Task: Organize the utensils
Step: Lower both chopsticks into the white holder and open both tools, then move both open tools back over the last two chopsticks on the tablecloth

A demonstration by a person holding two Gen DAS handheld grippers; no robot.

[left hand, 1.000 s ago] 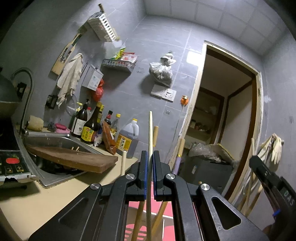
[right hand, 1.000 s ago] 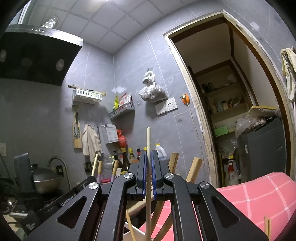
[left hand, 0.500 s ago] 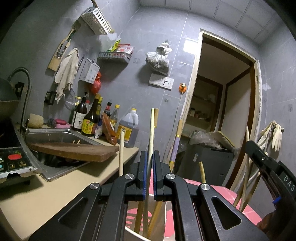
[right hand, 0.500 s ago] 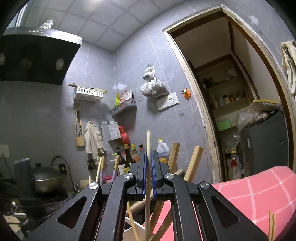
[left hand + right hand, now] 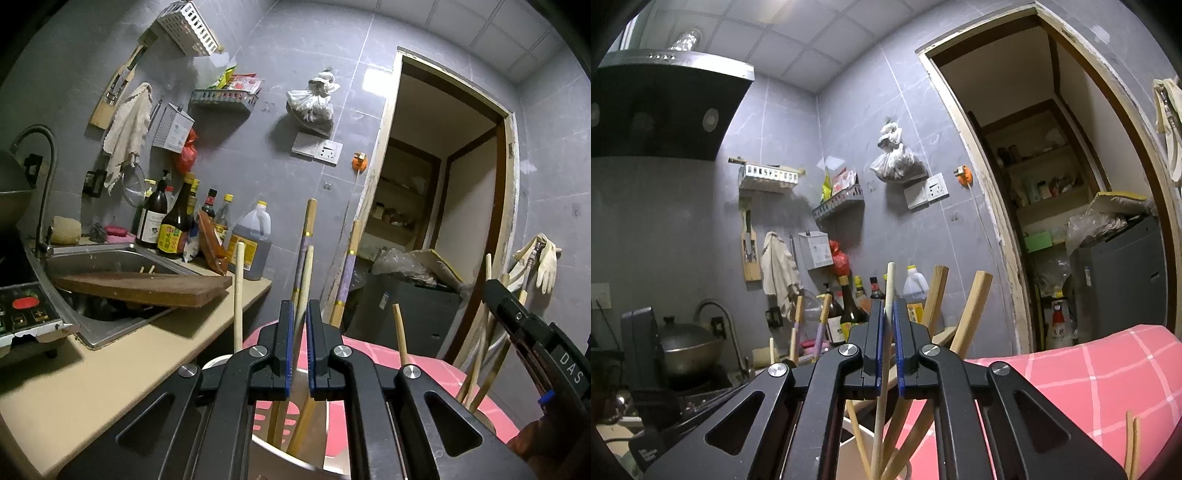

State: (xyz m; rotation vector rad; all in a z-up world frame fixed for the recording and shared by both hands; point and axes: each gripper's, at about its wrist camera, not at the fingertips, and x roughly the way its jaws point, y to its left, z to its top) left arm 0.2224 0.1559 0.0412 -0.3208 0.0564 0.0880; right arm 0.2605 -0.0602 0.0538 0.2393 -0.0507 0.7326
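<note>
Chopsticks are gathered upright in a white holder (image 5: 295,456) that stands on a pink checked cloth (image 5: 373,350) beside the beige counter (image 5: 122,373). In the left wrist view, the left gripper (image 5: 299,325) is seen with its blue-padded jaws almost closed on a pale wooden chopstick (image 5: 308,269), which rises between them and leans slightly; the pads appear to be clamped on it. A second pale chopstick (image 5: 239,291) stands just to the left, and two purple-banded chopsticks (image 5: 306,236) rise behind. Only this view shows the steel sink (image 5: 110,258) with a brown cutting board (image 5: 147,286) laid across it, the row of sauce bottles (image 5: 173,221), and the right gripper's black body at the right edge with more chopsticks behind it.

In the right wrist view, the right gripper (image 5: 887,321) is seen nearly closed on a white chopstick (image 5: 889,284), held upright between its pads, the lower end reaching down into the holder (image 5: 849,446). Two broader wooden handles (image 5: 971,306) lean to the right behind it. Only this view shows the black range hood (image 5: 665,107), a lidded wok (image 5: 687,343) and the shelves inside the doorway (image 5: 1049,192). The hanging plastic bag (image 5: 895,155) and wall socket (image 5: 936,190) are visible in both views.
</note>
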